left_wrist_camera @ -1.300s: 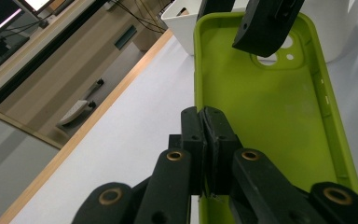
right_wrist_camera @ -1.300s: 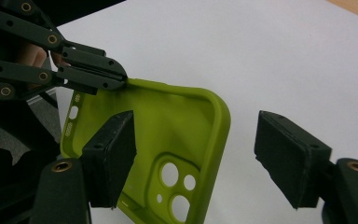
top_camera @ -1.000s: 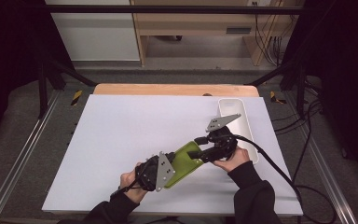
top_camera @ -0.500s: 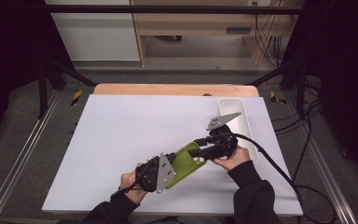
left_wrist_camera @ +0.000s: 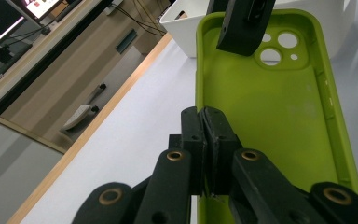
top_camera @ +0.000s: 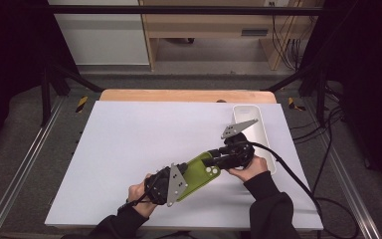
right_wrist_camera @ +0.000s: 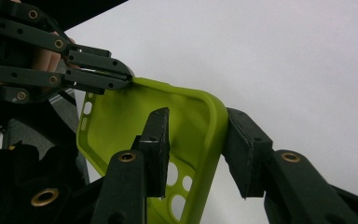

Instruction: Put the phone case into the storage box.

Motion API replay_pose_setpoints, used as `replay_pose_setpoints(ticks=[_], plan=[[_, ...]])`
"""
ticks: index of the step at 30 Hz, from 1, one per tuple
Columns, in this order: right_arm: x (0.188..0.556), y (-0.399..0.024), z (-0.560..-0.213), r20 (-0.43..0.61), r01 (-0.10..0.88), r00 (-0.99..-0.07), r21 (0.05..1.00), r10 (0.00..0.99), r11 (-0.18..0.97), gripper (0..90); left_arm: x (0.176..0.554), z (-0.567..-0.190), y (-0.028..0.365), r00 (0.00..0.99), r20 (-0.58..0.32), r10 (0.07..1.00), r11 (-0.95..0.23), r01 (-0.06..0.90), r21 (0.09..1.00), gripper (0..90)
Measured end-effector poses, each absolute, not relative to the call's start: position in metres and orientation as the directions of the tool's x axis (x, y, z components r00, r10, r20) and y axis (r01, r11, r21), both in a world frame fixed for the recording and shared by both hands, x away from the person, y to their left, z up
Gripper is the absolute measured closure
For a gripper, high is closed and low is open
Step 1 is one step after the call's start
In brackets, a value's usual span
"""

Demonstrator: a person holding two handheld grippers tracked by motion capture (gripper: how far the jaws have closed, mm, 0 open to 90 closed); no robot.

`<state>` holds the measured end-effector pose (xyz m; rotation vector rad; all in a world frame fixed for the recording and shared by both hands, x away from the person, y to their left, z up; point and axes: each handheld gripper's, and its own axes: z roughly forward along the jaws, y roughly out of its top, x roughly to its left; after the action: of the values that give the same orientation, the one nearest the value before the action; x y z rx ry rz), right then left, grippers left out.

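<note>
A lime-green phone case point(top_camera: 199, 172) hangs just above the white table, held between both grippers at the front middle. My left gripper point(top_camera: 185, 180) is shut on the rim of the case's plain end point(left_wrist_camera: 279, 126), its jaws point(left_wrist_camera: 205, 116) pressed together on the wall. My right gripper point(top_camera: 215, 160) stands open astride the case's camera-hole corner point(right_wrist_camera: 121, 121). One jaw is inside the shell with a gap to the wall, and the other rests against the outside point(right_wrist_camera: 196, 135). The left gripper point(right_wrist_camera: 116, 77) shows at the far end in the right gripper view.
A long white tray point(top_camera: 258, 109) lies at the table's right edge, just behind my right hand. The white mat point(top_camera: 144, 139) stretches wide to the left and back, ending at a wooden strip point(top_camera: 179, 95). A cable point(top_camera: 288, 174) trails from the right gripper.
The case has turned slightly so that its camera holes show from above. Both hands stay almost in place.
</note>
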<state>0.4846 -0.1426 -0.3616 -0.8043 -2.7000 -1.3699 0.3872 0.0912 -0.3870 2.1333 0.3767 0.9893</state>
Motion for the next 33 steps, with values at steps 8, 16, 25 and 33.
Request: replay_pose_setpoints(ticks=[8,16,25,33], plan=[[0.4865,-0.1435,-0.3628,0.254,0.465,-0.861,0.744,0.441,0.480,62.7,0.3869,-0.3861,0.0920,0.652,0.539,0.533,-0.681,-0.047,0.730,87.9],[0.4871,-0.1482,-0.3617,0.298,0.501,-0.845,0.733,0.445,0.460,70.6,0.3862,-0.3870,0.0911,0.654,0.544,0.526,-0.686,-0.053,0.726,87.8],[0.4869,-0.1502,-0.3600,0.310,0.515,-0.837,0.724,0.451,0.459,76.0,0.3864,-0.3881,0.0904,0.653,0.552,0.519,-0.694,-0.055,0.718,87.8],[0.4860,-0.1511,-0.3590,0.323,0.524,-0.834,0.719,0.448,0.457,78.1,0.3875,-0.3887,0.0906,0.655,0.551,0.516,-0.698,-0.052,0.715,87.7]])
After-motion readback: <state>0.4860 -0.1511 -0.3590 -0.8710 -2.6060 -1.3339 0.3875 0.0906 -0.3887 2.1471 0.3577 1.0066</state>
